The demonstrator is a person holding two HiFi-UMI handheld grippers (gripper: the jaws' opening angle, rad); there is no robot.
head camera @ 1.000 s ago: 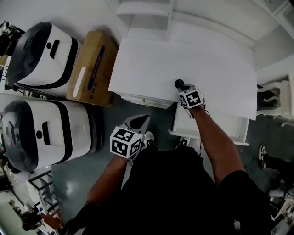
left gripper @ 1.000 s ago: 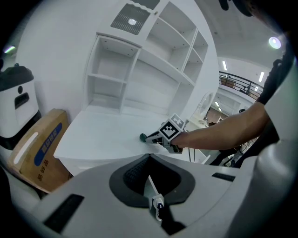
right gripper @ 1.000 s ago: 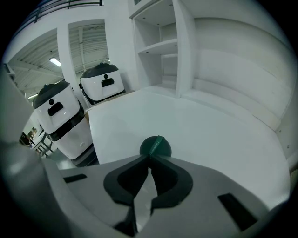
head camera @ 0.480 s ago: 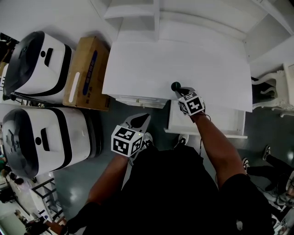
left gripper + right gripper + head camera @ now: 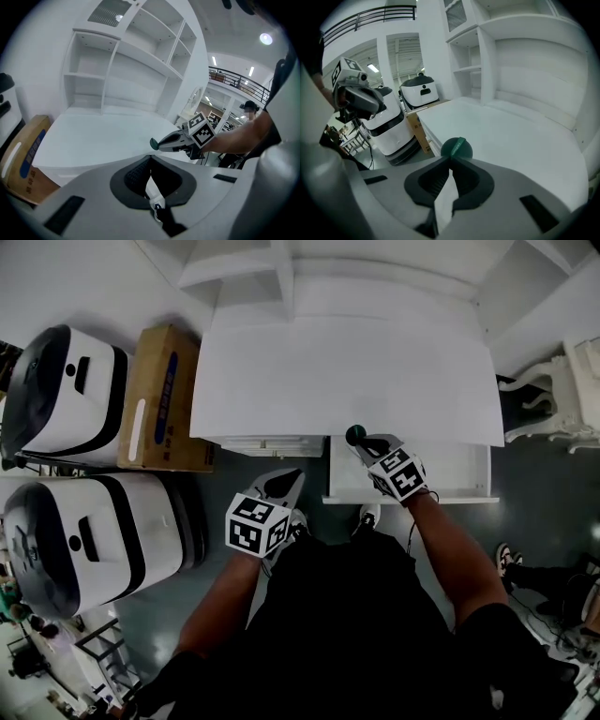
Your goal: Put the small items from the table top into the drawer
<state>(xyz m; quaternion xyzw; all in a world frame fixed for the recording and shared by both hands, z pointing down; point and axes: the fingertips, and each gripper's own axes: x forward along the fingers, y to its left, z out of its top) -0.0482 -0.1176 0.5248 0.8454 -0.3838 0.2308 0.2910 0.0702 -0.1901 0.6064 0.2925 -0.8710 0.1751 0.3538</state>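
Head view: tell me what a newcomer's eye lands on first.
The right gripper, shut on a dark green round item, at the front edge of the white table above the open drawer. Next, two bulky white-and-black machines on the floor at left, beside a cardboard box.

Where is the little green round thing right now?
In the head view, the green round thing is pinched in the right tongs at the front edge of the white table, just above the open drawer.

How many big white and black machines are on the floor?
2 machines: one beside the box, the other below it, by the left gripper. More may lie out of view.
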